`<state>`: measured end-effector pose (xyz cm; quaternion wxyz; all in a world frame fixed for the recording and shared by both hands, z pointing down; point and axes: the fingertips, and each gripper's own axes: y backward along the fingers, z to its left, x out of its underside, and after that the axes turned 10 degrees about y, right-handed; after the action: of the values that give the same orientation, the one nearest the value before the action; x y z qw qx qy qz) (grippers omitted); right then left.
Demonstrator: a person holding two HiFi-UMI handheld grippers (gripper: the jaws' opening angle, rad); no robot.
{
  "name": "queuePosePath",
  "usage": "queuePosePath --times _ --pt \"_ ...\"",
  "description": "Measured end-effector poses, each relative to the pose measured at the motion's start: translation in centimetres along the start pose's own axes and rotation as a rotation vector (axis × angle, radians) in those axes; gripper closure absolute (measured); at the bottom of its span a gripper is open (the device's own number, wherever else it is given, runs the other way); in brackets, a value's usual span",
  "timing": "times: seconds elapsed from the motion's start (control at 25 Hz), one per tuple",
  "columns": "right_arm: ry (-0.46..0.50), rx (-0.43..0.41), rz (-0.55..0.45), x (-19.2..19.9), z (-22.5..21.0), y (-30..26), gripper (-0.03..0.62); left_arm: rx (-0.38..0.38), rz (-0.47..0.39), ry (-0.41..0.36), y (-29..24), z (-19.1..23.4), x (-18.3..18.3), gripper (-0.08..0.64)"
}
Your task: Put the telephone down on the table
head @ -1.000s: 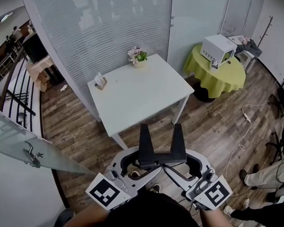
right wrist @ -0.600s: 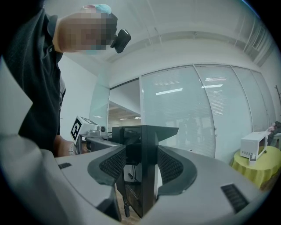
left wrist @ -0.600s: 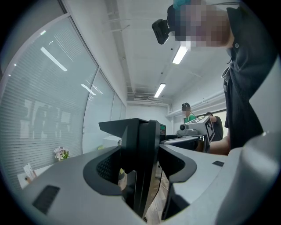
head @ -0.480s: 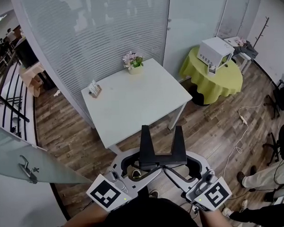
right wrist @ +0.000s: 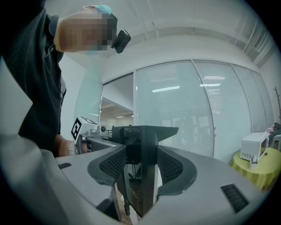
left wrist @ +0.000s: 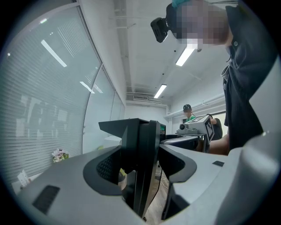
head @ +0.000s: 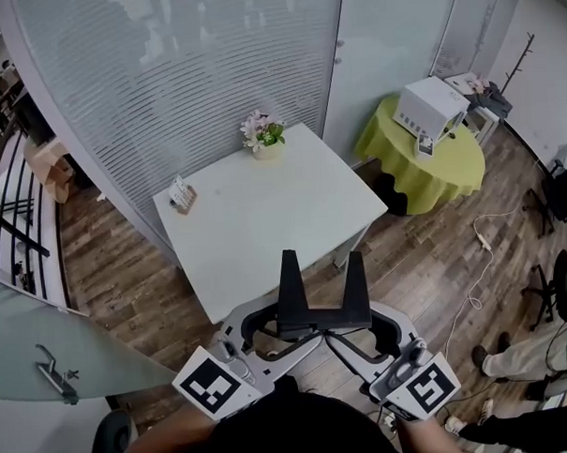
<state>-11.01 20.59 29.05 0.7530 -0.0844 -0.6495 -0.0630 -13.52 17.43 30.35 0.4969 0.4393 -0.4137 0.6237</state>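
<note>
A black telephone (head: 321,302) with two upright prongs hangs in the air in front of me, over the wooden floor, short of the white table (head: 230,240). My left gripper (head: 280,330) is shut on its left end and my right gripper (head: 365,326) on its right end. In the left gripper view the telephone (left wrist: 141,158) fills the gap between the grey jaws of the left gripper (left wrist: 141,172). The right gripper view shows the telephone (right wrist: 143,169) pinched the same way by the right gripper (right wrist: 141,172).
On the table stand a flower pot (head: 264,137) at the far edge and a small card holder (head: 181,194) at the left. A green-clothed round table (head: 447,157) with a white microwave (head: 431,105) is at the right. A cable (head: 480,259) lies on the floor, a person's legs (head: 524,359) at right.
The white table has slid left and a little lower in the head view as I moved. Both grippers keep the same hold on the telephone.
</note>
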Motion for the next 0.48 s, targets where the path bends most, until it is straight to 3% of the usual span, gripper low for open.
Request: queuePosePath --times 0.48 --pt "-0.042 0.033 -0.023 0.2 -3.1 -5.1 0.354 0.043 0.011 0.021 -1.8 5.7 -0.5 0.293"
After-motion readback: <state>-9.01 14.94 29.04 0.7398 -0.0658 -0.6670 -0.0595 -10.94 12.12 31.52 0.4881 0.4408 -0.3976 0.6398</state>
